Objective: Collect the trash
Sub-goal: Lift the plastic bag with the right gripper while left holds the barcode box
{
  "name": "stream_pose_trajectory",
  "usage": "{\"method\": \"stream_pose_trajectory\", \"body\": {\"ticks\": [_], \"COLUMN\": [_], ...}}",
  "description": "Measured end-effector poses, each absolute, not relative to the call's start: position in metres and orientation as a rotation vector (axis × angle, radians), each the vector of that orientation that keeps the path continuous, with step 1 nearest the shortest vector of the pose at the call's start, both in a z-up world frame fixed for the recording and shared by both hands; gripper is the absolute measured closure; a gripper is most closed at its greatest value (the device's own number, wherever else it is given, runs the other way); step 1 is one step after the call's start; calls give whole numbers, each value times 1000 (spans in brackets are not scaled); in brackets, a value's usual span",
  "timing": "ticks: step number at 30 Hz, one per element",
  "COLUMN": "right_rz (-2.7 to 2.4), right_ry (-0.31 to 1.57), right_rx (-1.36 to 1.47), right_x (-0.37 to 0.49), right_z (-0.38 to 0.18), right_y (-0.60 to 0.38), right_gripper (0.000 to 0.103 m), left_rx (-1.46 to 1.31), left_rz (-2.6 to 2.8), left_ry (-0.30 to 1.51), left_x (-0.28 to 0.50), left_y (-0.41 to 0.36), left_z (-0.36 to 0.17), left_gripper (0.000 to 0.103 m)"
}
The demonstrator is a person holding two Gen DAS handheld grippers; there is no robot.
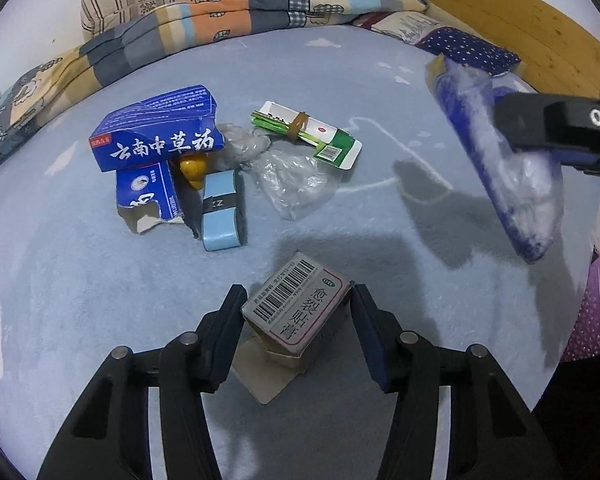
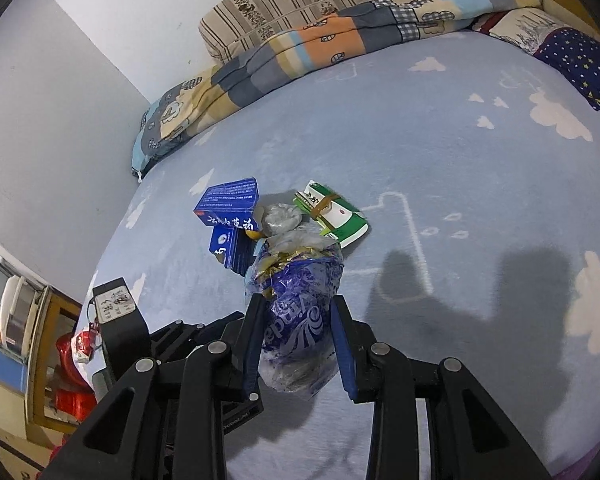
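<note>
Fingers of the left gripper (image 1: pixel 298 312) straddled a small grey cardboard box (image 1: pixel 298 306) with a barcode, standing on the bed (image 1: pixel 380 80); whether the pads pressed its sides could not be told. Fingers of the right gripper (image 2: pixel 296 334) were clamped on a crinkly blue-printed plastic bag (image 2: pixel 296 320), held above the soft, pale-blue cloud-patterned sheet. Farther back lay a heap of trash: torn blue cartons (image 1: pixel 160 136), clear plastic film (image 1: pixel 292 184), a flattened green-and-white box (image 1: pixel 312 134).
</note>
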State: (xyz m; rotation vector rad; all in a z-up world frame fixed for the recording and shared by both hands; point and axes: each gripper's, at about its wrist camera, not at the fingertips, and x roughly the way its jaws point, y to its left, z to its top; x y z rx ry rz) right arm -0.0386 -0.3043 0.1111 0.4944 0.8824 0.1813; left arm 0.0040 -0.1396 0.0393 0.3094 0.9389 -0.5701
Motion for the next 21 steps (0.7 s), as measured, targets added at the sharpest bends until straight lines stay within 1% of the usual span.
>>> {"method": "stream_pose_trajectory", "body": {"ticks": [3,12,16,21], "right_rz": [165,151,163,168], "right_ry": [884,852,833,810], "right_rx": [476,430,391,337], "right_x": [-37,-40,-41,-42], "right_z": [110,115,120,124], "right_y": [-303,-299,-289,-277], "right_gripper": [69,69,69,69], "left_rx": [271,35,40,26], "left_rz": [-572,-481,-413,-389], "left_ry": [913,771,732,736], "left_x": [1,-7,-10,-5], "left_y": [-135,-92,-84,-78], "left_z": [50,108,116,117], "left_gripper": [51,51,51,51]}}
